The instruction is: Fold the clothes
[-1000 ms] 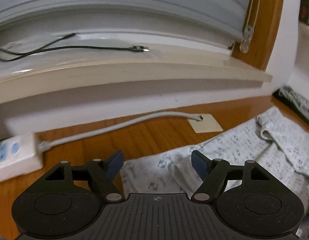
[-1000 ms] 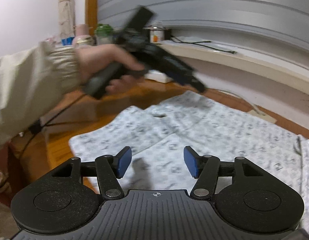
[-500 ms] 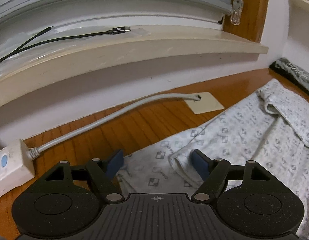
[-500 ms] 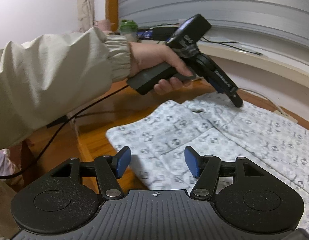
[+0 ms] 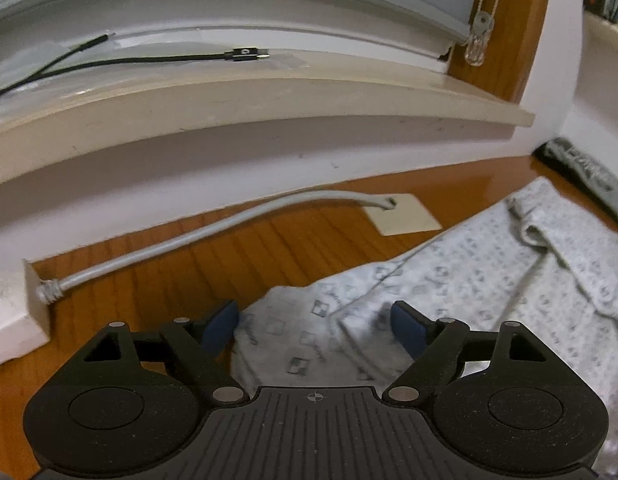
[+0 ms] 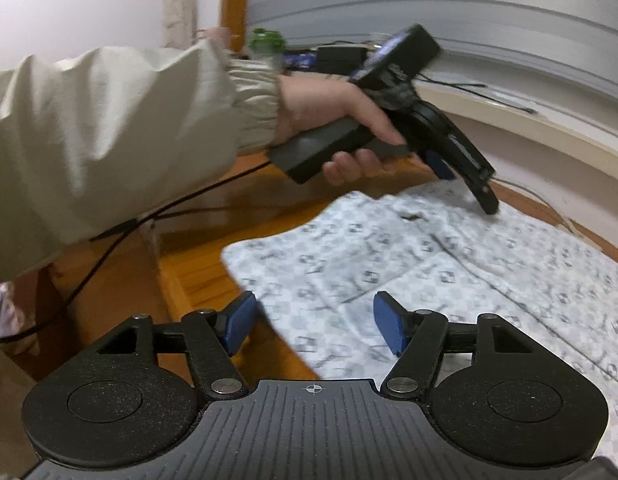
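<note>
Patterned garment (image 6: 449,264) is lying spread flat on the wooden bench (image 5: 181,264), running from the near left corner toward the wall under the window sill (image 5: 269,96). A folded-over section with a bunched edge is sitting at its far right end in the left wrist view.

Left tongs (image 5: 315,326): jaws are opening, blue pads standing wide apart, angled down over a rumpled corner of the garment. The cloth is lying between and below the pads; they are not pressing on it. From the right wrist view, a hand (image 6: 333,116) in a beige sleeve (image 6: 109,128) is gripping the handle, with the tips hovering close above the garment's far edge; contact is not clear through the blur.

Right tongs (image 6: 313,322): jaws spread, nothing pinched, hanging over the garment's near edge where it meets bare wood.

Grey cable (image 5: 197,236) is running along the bench from a white power strip (image 5: 9,316) to a beige plate (image 5: 401,216), just beside the garment. Black cable (image 5: 149,59) is lying on the sill.
</note>
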Available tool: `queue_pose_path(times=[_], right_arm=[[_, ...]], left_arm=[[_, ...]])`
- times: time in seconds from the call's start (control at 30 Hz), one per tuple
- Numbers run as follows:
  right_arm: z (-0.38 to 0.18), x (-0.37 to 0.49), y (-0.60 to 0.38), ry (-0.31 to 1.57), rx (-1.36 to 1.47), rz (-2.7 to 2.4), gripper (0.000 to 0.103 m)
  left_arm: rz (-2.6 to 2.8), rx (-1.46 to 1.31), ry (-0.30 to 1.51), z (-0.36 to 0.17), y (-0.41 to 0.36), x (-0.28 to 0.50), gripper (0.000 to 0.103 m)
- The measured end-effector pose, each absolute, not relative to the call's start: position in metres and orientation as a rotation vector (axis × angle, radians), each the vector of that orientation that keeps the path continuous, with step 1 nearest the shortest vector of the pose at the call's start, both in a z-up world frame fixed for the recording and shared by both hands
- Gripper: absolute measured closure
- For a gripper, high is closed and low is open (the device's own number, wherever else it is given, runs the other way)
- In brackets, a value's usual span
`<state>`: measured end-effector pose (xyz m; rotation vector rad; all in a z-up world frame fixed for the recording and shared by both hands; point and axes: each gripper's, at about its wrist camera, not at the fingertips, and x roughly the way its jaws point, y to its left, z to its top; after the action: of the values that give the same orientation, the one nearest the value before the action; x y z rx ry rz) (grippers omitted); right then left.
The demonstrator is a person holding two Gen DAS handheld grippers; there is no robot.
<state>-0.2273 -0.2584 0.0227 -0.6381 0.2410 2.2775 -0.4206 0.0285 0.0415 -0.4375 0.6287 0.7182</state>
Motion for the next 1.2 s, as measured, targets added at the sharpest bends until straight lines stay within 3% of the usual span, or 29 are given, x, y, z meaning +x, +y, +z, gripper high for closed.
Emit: queue_pose_path(times=[0.2, 0.3, 0.37, 0.43, 0.47, 0.8, 1.0, 1.2], right_arm=[[0.021, -0.223, -0.253, 0.246, -0.621, 2.231, 0.061], [0.021, -0.223, -0.250, 0.242, -0.619, 2.223, 0.074], [0.020, -0.223, -0.248, 0.239, -0.611, 2.215, 0.083], [0.019, -0.222, -0.246, 0.239, -0.603, 2.207, 0.087], [0.019, -0.221, -0.245, 0.246, -0.594, 2.208, 0.088], [0.042, -0.184, -0.256, 0.178, -0.396, 2.154, 0.092], [0.068, -0.116, -0.271, 0.143, -0.280, 2.042, 0.093], [0.076, -0.034, -0.301, 0.131, -0.221, 1.873, 0.093]], left_arm=[[0.653, -0.467, 0.619, 0.042, 0.021, -0.414, 0.023], [0.682, -0.422, 0.657, 0.043, 0.012, -0.406, 0.039], [0.685, -0.427, 0.678, 0.045, 0.008, -0.403, 0.067], [0.674, -0.448, 0.688, 0.047, 0.005, -0.401, 0.084], [0.682, -0.441, 0.694, 0.048, 0.003, -0.399, 0.087], [0.672, -0.286, 0.683, 0.122, -0.023, -0.347, 0.092], [0.589, -0.167, 0.721, 0.166, -0.036, -0.255, 0.092], [0.501, -0.115, 0.746, 0.172, -0.051, -0.147, 0.092]])
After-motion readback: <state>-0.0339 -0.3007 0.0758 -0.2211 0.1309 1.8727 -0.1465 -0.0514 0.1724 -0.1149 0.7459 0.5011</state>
